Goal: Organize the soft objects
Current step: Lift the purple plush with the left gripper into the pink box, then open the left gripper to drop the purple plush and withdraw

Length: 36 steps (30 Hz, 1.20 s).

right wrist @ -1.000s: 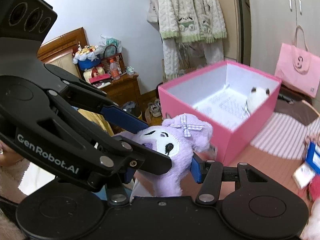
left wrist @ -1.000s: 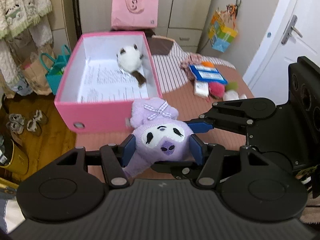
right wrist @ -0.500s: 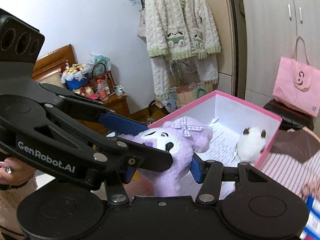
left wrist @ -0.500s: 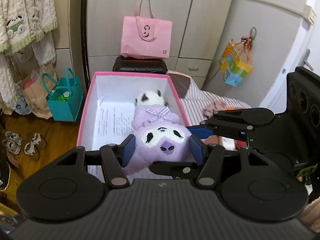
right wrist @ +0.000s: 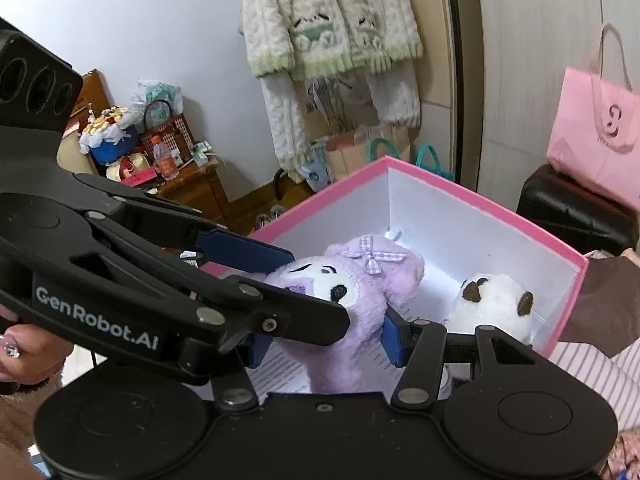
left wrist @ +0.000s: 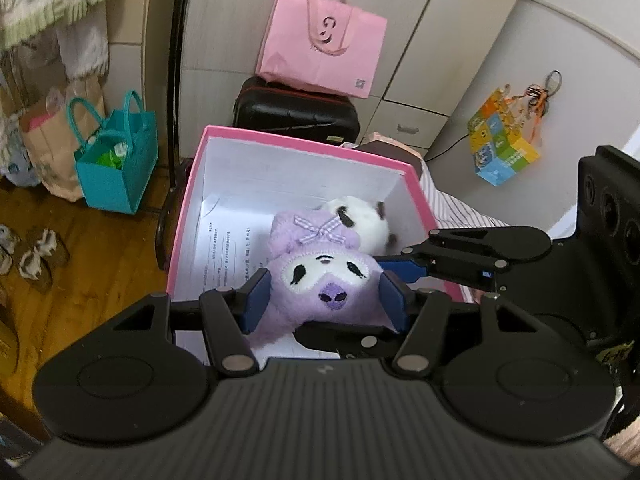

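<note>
A purple plush toy with a white face and a checked bow hangs over the open pink box. My left gripper is shut on its head from both sides. My right gripper is shut on the same purple plush toy and reaches in from the right in the left wrist view. A white plush with dark ears lies in the far right corner of the pink box; in the right wrist view this white plush is just right of the purple one. Printed paper lines the box floor.
A pink paper bag stands on a black case behind the box. A teal bag and shoes are on the wooden floor at left. Striped cloth lies right of the box. A knit cardigan hangs on the wall.
Both grippers have carried the purple plush forward from in front of the pink box to above its inside, a little lower. The grips look unchanged.
</note>
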### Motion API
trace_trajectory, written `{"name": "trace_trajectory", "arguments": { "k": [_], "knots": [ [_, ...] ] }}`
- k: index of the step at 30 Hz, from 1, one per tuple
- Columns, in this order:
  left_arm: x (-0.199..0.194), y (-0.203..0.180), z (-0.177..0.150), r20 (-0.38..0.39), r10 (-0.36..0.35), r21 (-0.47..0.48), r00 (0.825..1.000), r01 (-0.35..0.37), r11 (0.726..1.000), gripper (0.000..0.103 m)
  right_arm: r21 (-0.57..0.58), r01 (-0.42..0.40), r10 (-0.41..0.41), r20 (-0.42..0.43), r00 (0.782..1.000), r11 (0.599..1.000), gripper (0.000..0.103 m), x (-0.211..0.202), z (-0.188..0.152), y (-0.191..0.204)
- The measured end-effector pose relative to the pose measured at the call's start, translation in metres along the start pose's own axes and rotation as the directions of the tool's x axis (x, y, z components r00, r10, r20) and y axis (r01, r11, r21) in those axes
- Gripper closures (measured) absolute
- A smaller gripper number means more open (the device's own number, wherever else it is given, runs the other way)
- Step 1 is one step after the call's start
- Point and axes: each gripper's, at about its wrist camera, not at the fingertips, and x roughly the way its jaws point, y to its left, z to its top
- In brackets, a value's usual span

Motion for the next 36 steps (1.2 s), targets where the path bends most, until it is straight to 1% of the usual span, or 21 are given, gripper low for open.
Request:
{"name": "trace_trajectory", "arguments": {
  "k": [5,11,15,18,20,22,25,28,32,36],
  "knots": [
    [0.019,0.009,0.009,-0.001,-0.004,-0.027,1.0,0.004,1.0,0.045,0.008,-0.013,0.013,-0.022,1.0,1.0,0.043,0.015,0.007,-0.02],
    [0.031,0.019,0.014,-0.008,-0.005,-0.063,1.0,0.005,0.998,0.047,-0.027,0.013,-0.015,-0.071,0.997,1.0,0.043,0.03,0.018,-0.026],
    [0.032,0.023,0.016,-0.002,0.015,-0.075,1.0,-0.015,0.997,0.047,-0.059,0.025,-0.03,-0.086,0.996,0.998,0.042,0.039,0.024,-0.025],
    [0.035,0.018,0.015,0.003,0.049,-0.048,0.999,-0.049,0.998,0.047,-0.096,0.065,-0.075,-0.103,0.992,0.993,0.041,0.045,0.024,-0.022],
    [0.036,0.014,0.014,0.013,0.073,-0.026,0.997,-0.073,0.997,0.047,-0.136,0.105,-0.121,-0.113,0.986,0.985,0.038,0.048,0.02,-0.017],
    [0.033,0.009,0.01,0.027,0.078,-0.006,0.997,-0.078,0.997,0.047,-0.171,0.153,-0.174,-0.113,0.978,0.973,0.037,0.047,0.017,-0.012],
    [0.016,0.0,0.005,0.085,0.106,0.03,0.991,-0.108,0.994,0.045,-0.188,0.184,-0.207,-0.11,0.972,0.965,0.036,0.034,0.013,-0.006],
    [-0.008,-0.013,-0.001,0.162,0.142,0.08,0.977,-0.156,0.984,0.044,-0.204,0.2,-0.22,-0.08,0.972,0.958,0.036,0.013,0.007,0.001],
    [-0.039,-0.026,-0.009,0.199,0.113,0.115,0.974,-0.138,0.984,0.043,-0.175,0.205,-0.213,-0.032,0.976,0.963,0.036,-0.023,-0.008,0.01],
    [-0.067,-0.042,-0.027,0.233,0.097,0.159,0.968,-0.136,0.978,0.043,-0.075,0.176,-0.17,0.084,0.982,0.982,0.036,-0.066,-0.031,0.011]
  ]
}}
